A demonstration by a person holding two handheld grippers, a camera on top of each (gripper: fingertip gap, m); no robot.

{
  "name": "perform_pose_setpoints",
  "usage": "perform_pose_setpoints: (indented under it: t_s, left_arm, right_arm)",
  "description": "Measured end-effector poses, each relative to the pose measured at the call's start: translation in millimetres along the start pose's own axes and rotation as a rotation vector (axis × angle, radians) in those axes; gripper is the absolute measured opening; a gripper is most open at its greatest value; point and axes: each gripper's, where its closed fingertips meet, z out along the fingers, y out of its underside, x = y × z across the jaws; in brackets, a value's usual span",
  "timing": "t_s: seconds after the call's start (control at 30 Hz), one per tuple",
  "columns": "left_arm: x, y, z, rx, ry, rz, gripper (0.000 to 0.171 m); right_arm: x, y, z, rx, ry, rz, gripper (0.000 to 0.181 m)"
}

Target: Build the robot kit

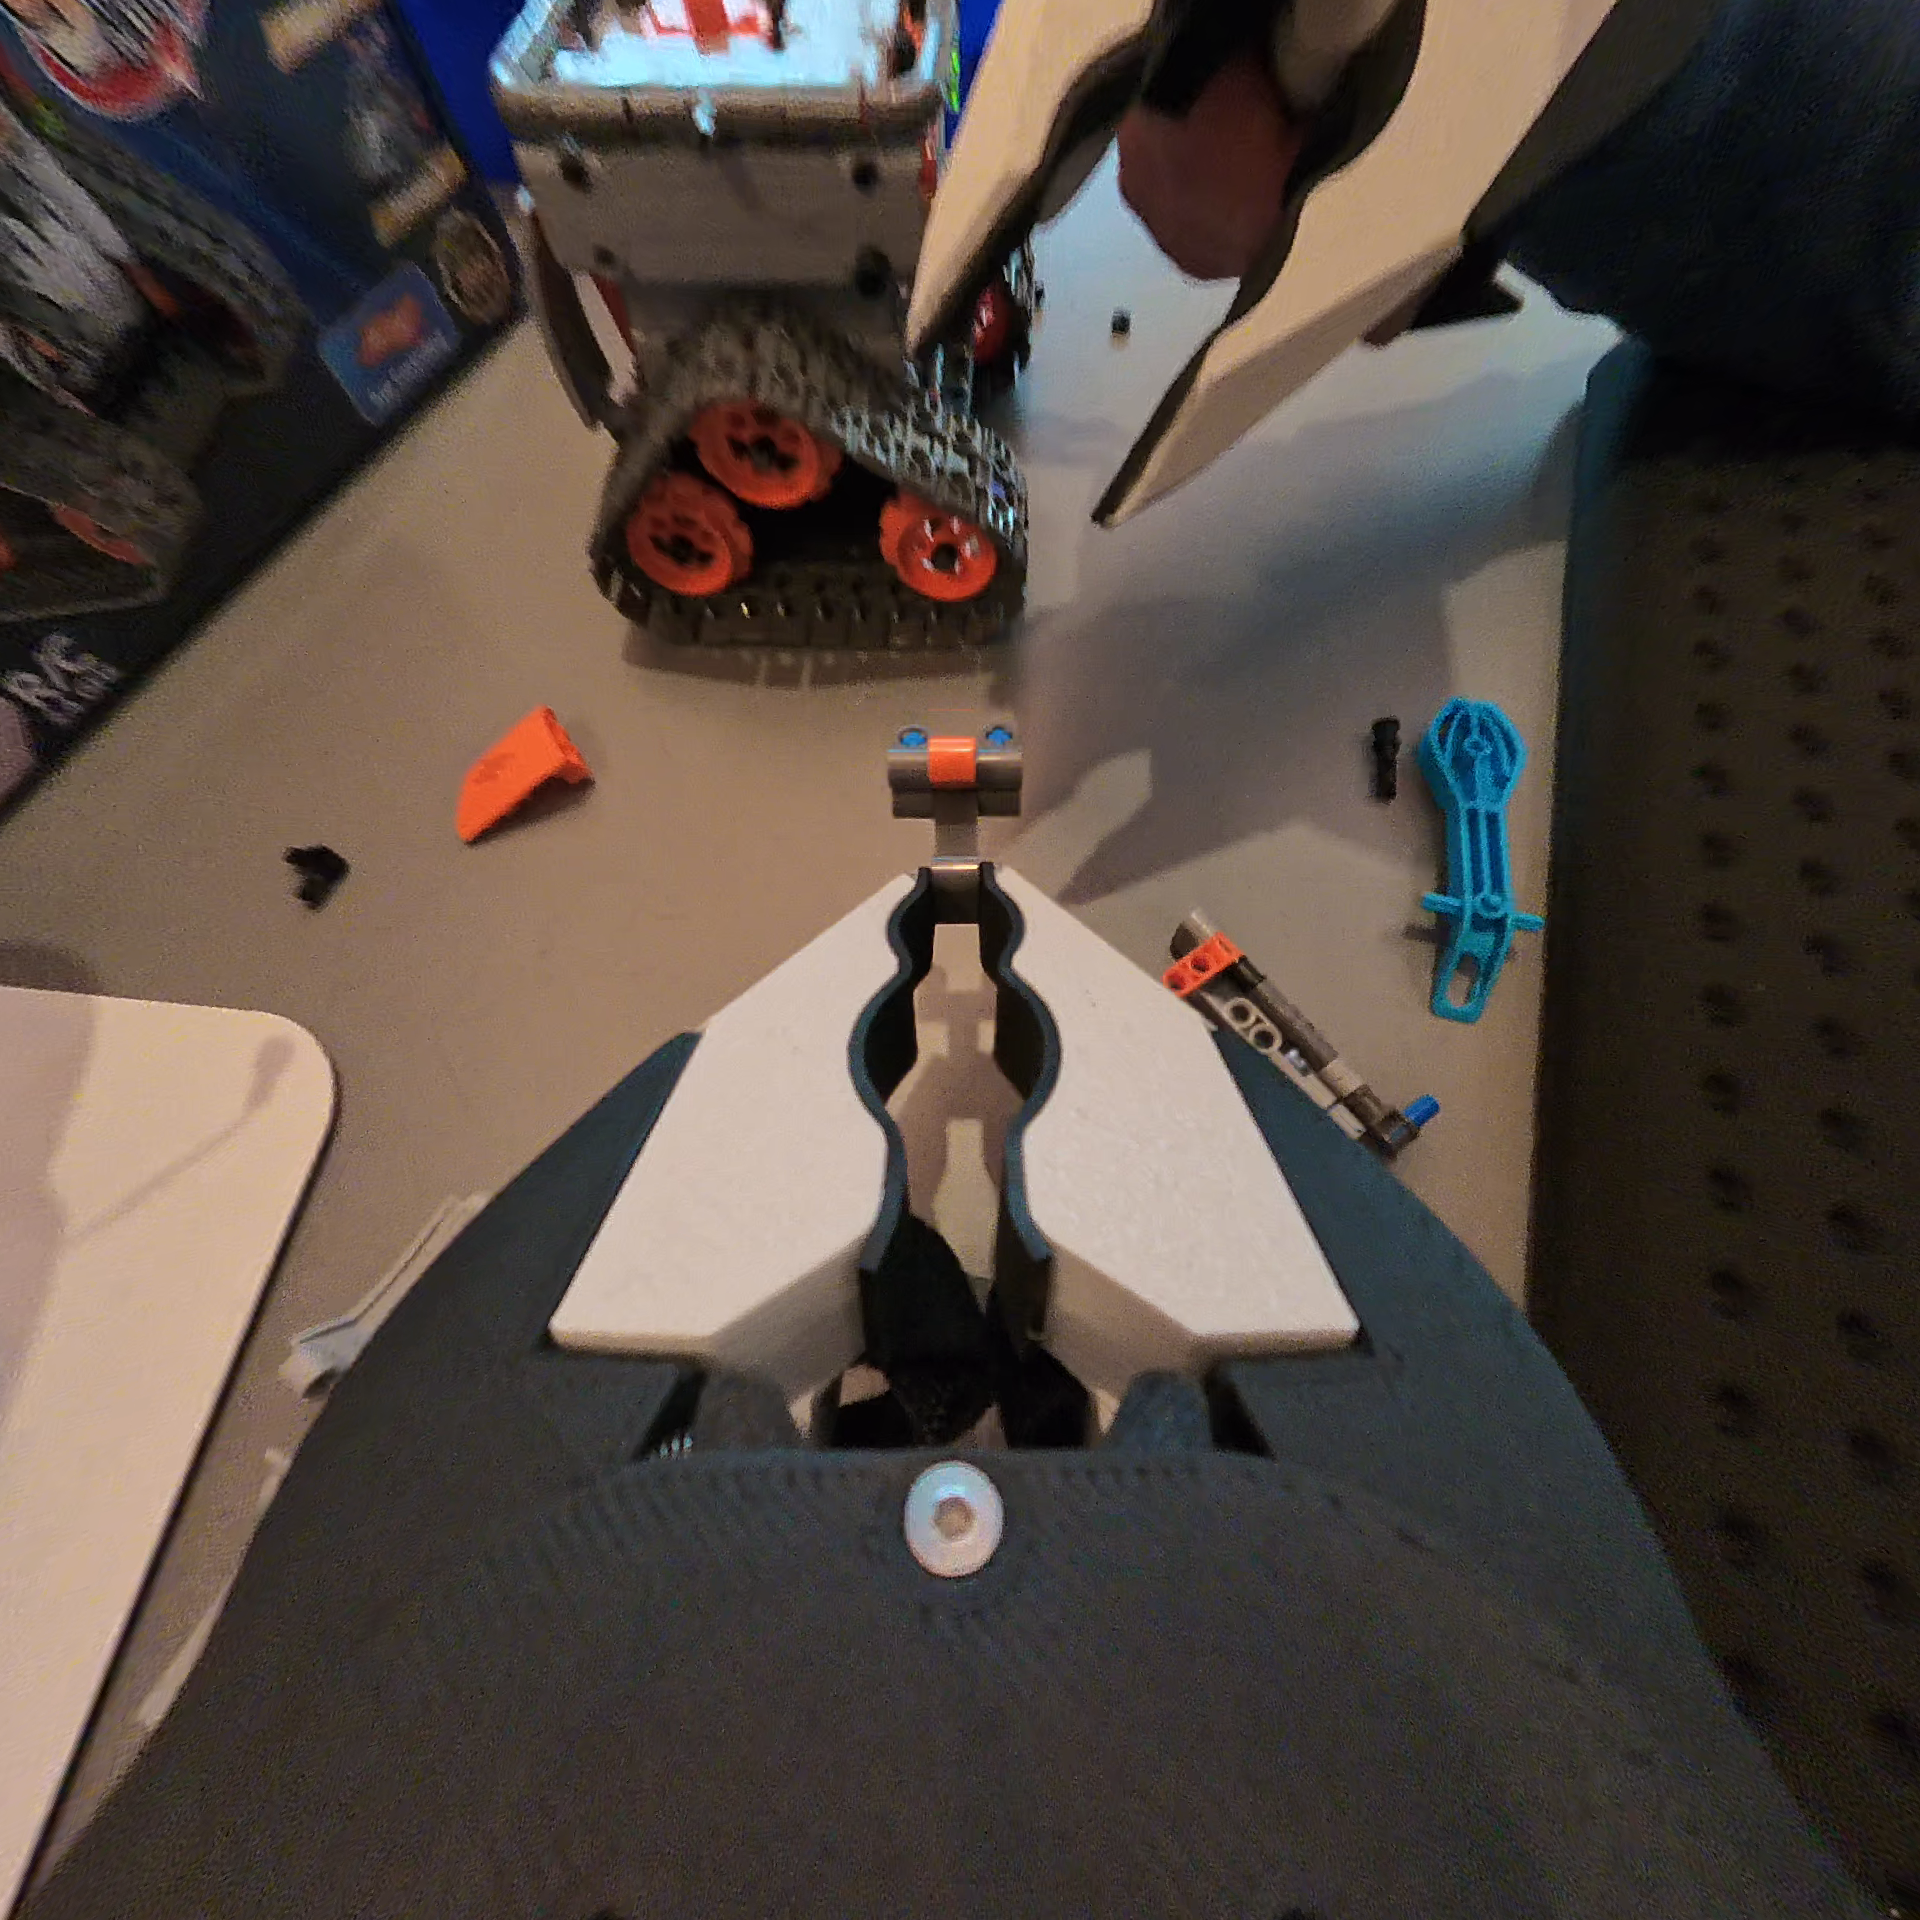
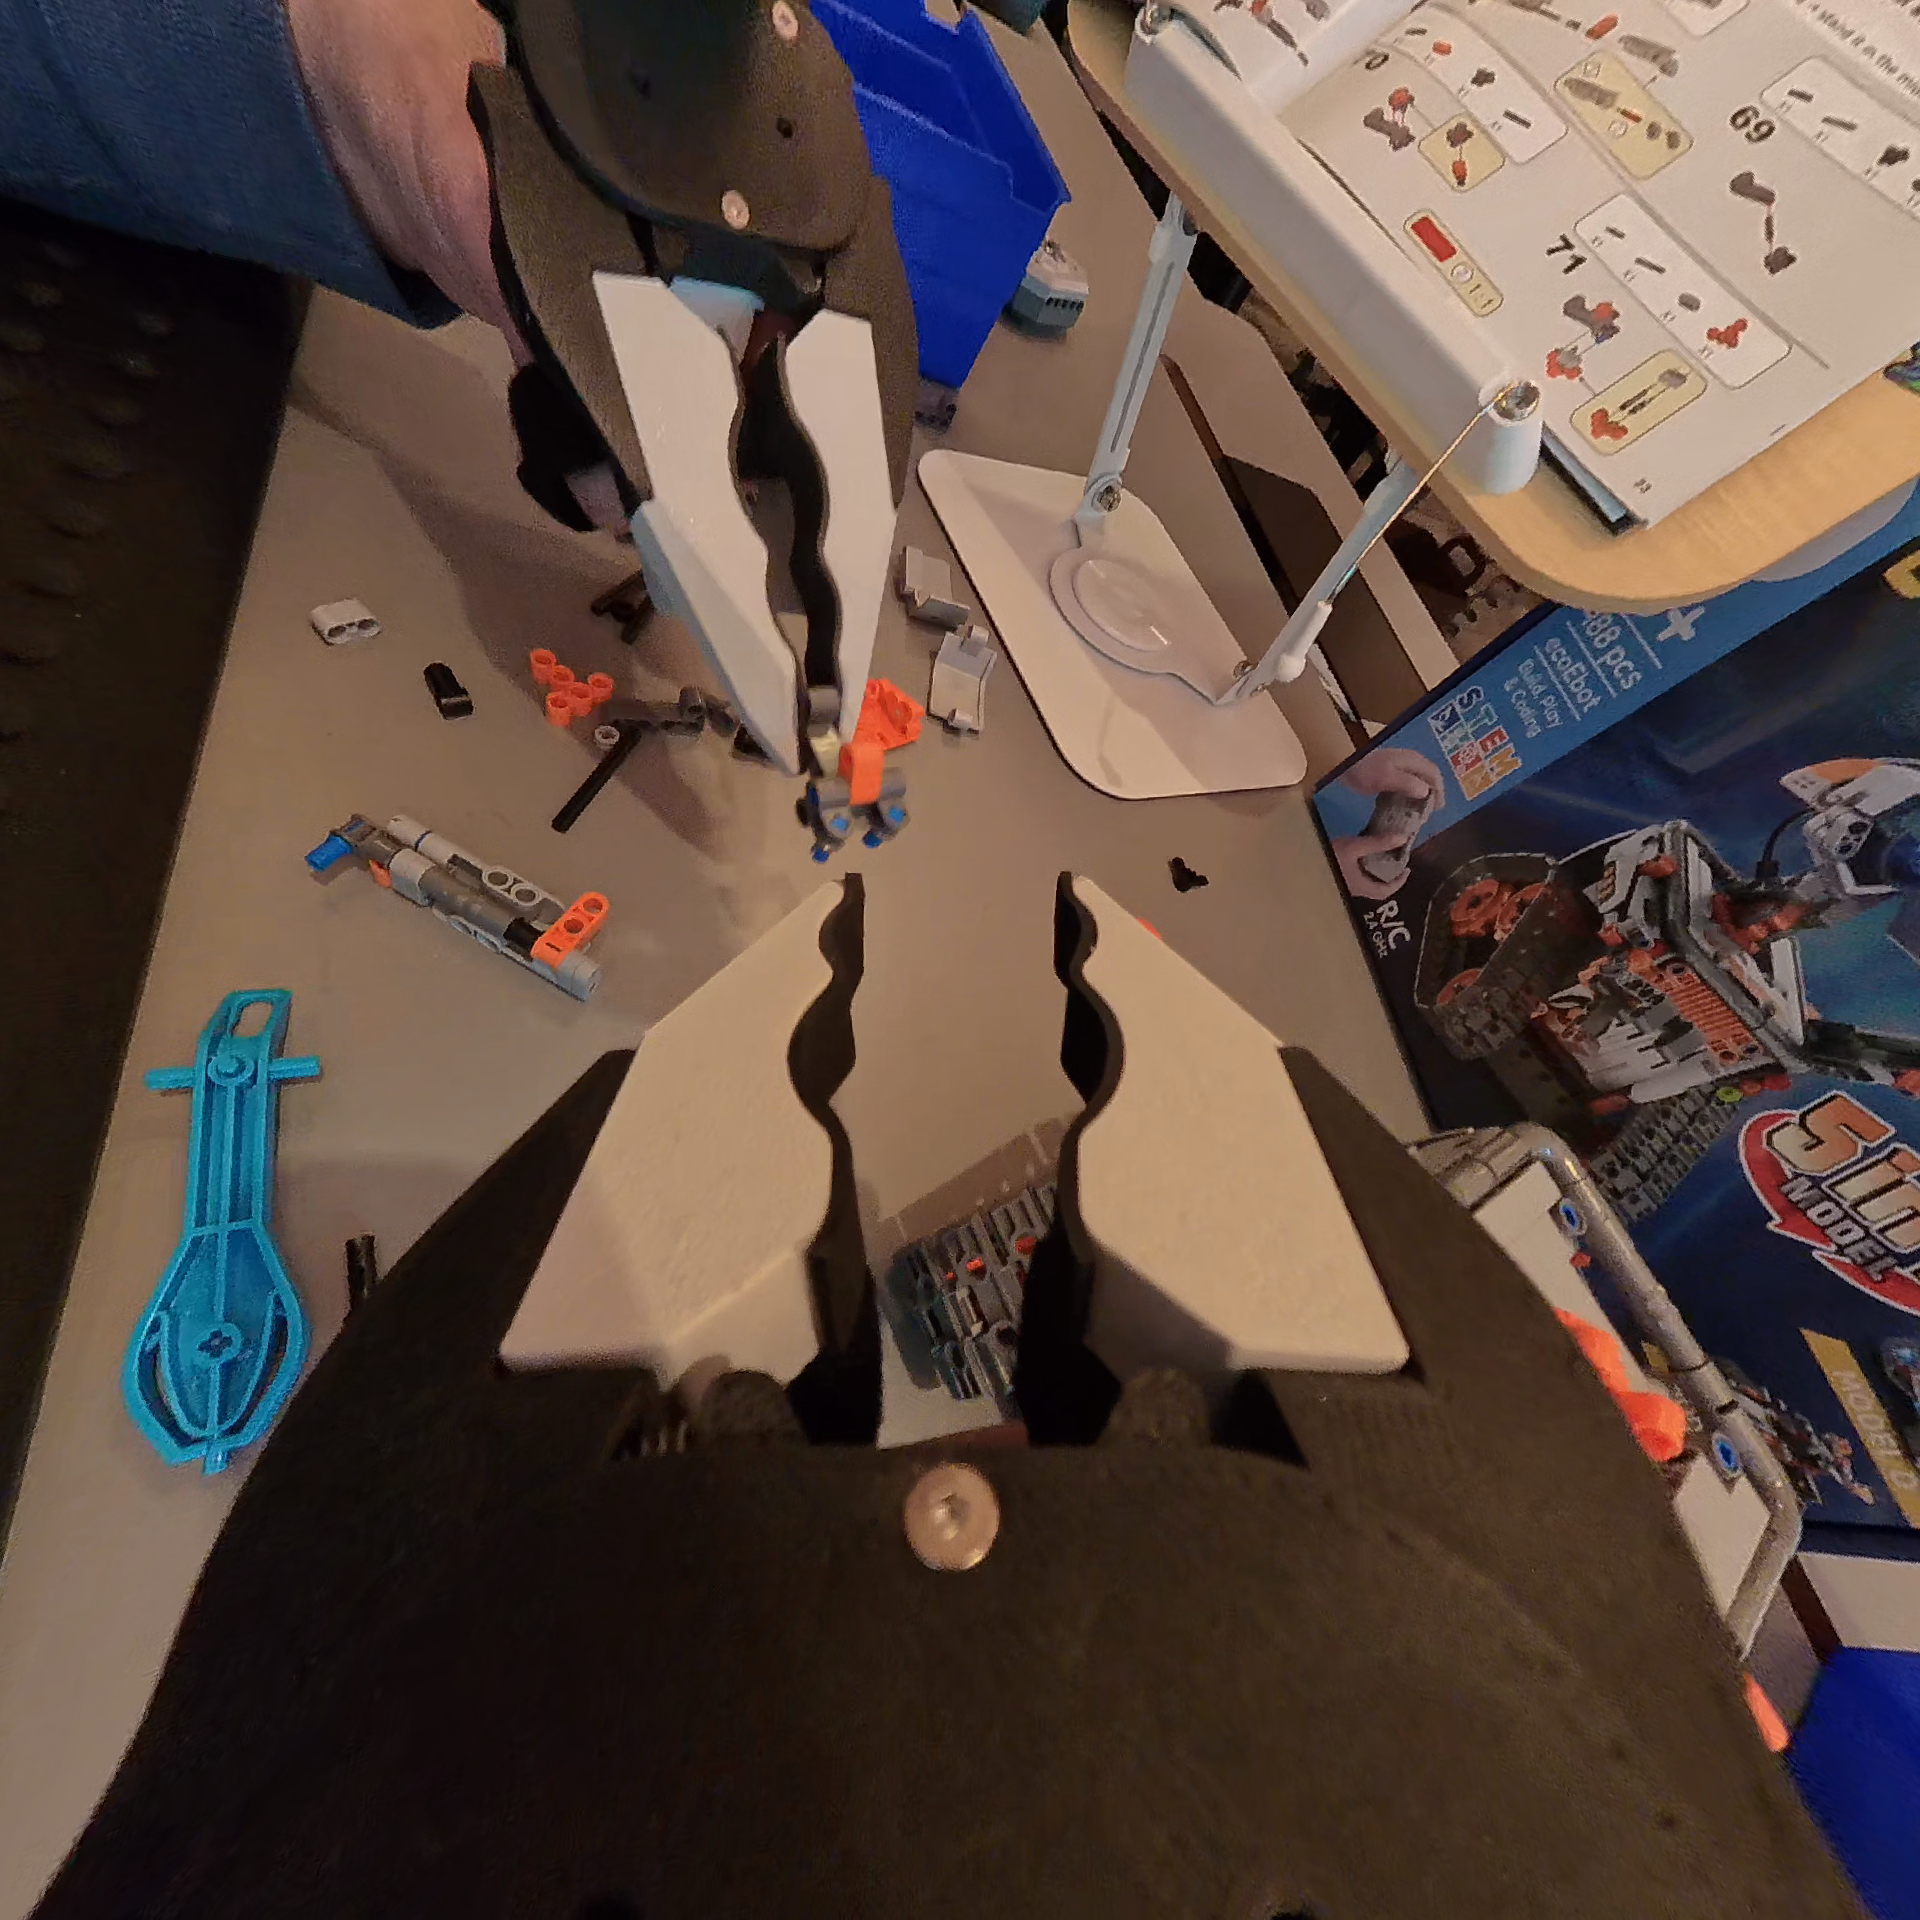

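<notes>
the left gripper [image 1: 956, 883] has its fingers closed on the thin stem of a small grey and orange connector piece [image 1: 954, 774], which sticks out just past the fingertips, blue pins at its far corners. from the right wrist view the same piece [image 2: 857, 795] hangs at the tip of that gripper, close above the grey tabletop [image 2: 727, 997]; whether it touches the surface cannot be told. the right gripper [image 2: 956, 894] holds nothing, its fingers spread apart, the held piece just ahead of its tips.

beyond the left fingertips stands a tracked vehicle model [image 1: 810, 499] with orange wheels; the right gripper hovers over its upper edge. to the right of the left fingers lie a grey beam assembly [image 1: 1283, 1023], a blue plastic tool [image 1: 1475, 852] and a small black pin [image 1: 1383, 756]. to their left lie an orange wedge panel [image 1: 520, 774] and another black pin [image 1: 315, 871]. ahead of the right fingers, loose orange connectors [image 2: 569, 686] and grey bits are scattered behind the held piece, beside a white stand base [image 2: 1101, 623] holding an instruction booklet [image 2: 1558, 208].
</notes>
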Motion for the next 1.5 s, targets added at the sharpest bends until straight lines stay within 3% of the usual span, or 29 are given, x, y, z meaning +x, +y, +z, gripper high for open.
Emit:
perform_pose_setpoints:
  t_s: [0.2,0.4,0.57,0.67,0.8,0.93,1.1,1.5]
  left_arm:
    - [14.2,30.1,26.4,-0.163,0.056,0.045,0.005]
    - [25.2,52.6,32.7,-0.267,0.094,0.062,0.009]
    - [21.6,54.5,9.6,-0.292,0.086,0.058,0.027]
    - [-3.7,46.3,-20.0,-0.264,-0.034,0.063,0.028]
    - [-39.1,70.3,-55.6,-0.383,-0.197,0.075,0.027]
    - [-7.5,77.1,-67.8,-0.392,-0.113,0.077,0.023]
    - [38.6,100.6,-55.9,-0.481,0.018,0.104,0.014]
    - [37.9,94.1,-43.3,-0.396,0.011,0.068,0.0]
  right_arm:
    - [-3.9,8.5,-0.4,-0.023,-0.028,0.007,0.034]
    - [-10.5,8.3,1.0,-0.012,-0.057,-0.01,0.031]
    - [-10.9,9.5,-0.3,-0.012,-0.06,-0.008,0.031]
    - [-7.8,9.0,-3.0,-0.002,-0.053,0.004,0.031]
    - [-7.9,10.7,-3.1,-0.009,-0.054,0.003,0.031]
    - [-8.3,12.4,-3.3,-0.015,-0.055,0.003,0.031]
    - [-11.1,12.9,-1.3,-0.018,-0.067,0.003,0.031]
    - [-13.4,13.3,-2.8,-0.02,-0.074,0.008,0.031]
